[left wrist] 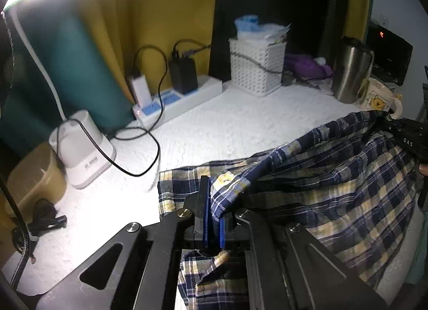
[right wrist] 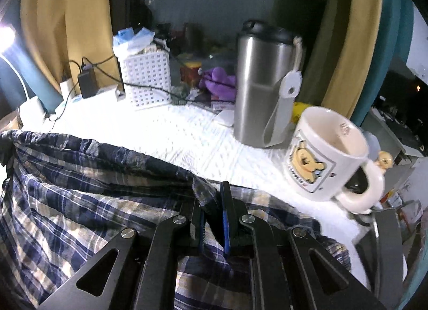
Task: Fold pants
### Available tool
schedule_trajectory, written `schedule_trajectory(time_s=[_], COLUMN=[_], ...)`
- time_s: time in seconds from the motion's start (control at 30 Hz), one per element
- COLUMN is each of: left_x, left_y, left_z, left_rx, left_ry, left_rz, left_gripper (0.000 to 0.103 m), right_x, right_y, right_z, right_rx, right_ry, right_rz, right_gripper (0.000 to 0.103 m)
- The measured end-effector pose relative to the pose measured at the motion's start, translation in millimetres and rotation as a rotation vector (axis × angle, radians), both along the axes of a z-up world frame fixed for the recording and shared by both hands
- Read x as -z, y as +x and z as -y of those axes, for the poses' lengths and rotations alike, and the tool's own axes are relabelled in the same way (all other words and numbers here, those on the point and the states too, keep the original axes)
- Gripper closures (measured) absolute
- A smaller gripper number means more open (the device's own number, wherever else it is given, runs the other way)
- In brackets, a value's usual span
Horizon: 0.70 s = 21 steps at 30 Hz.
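Note:
Navy, white and yellow plaid pants [left wrist: 334, 176] hang stretched between my two grippers above a white quilted surface [left wrist: 214, 128]. My left gripper [left wrist: 212, 203] is shut on one corner of the fabric, which bunches out between the blue pads. In the right wrist view the same pants [right wrist: 80, 197] spread to the left, and my right gripper [right wrist: 214, 203] is shut on the other corner of the gathered edge. The right gripper's black body [left wrist: 412, 141] shows at the far right of the left wrist view. More plaid cloth lies under both grippers.
Along the back stand a white power strip [left wrist: 182, 98] with plugged chargers and cables, a white lattice basket [left wrist: 256, 66], a steel tumbler [right wrist: 264, 90] and a bear-print mug [right wrist: 329, 155]. A white lamp base [left wrist: 83, 149] sits at left, and yellow and teal curtains hang behind.

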<state>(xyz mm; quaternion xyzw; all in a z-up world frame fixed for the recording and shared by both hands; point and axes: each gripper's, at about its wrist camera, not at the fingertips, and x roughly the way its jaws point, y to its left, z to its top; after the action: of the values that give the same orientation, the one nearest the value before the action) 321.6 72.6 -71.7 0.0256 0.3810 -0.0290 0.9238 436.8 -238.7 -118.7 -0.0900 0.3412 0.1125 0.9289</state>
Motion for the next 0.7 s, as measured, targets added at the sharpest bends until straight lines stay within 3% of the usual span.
schedule_trajectory(time_s=[0.13, 0.23, 0.43, 0.6, 0.7], left_x=[14.0, 20.2, 22.6, 12.9, 10.3], left_y=[13.3, 20.3, 24.0, 16.0, 10.0], left_z=[-9.2, -17.0, -51.6, -61.4, -59.6], left_rx=[-0.024, -0.064, -0.181, -0.187, -0.164], left_ry=[-0.008, 0.000, -0.021, -0.040, -0.062], left_rz=[-0.039, -0.048, -0.064, -0.048, -0.050], left_gripper=[0.092, 0.079, 0.078, 0.077, 0.063], right_x=[9.4, 13.2, 15.3, 10.0, 5.0], right_y=[11.2, 17.4, 25.3, 25.6, 24.5], right_z=[-5.2, -7.0, -11.8, -16.2, -18.3], right_rx=[0.002, 0.014, 0.035, 0.039, 0.040], right_ry=[-0.014, -0.024, -0.050, -0.067, -0.073], right_rz=[-0.031, -0.047, -0.064, -0.058, -0.056], right_gripper=[0.093, 0.093, 0.093, 0.093, 0.092])
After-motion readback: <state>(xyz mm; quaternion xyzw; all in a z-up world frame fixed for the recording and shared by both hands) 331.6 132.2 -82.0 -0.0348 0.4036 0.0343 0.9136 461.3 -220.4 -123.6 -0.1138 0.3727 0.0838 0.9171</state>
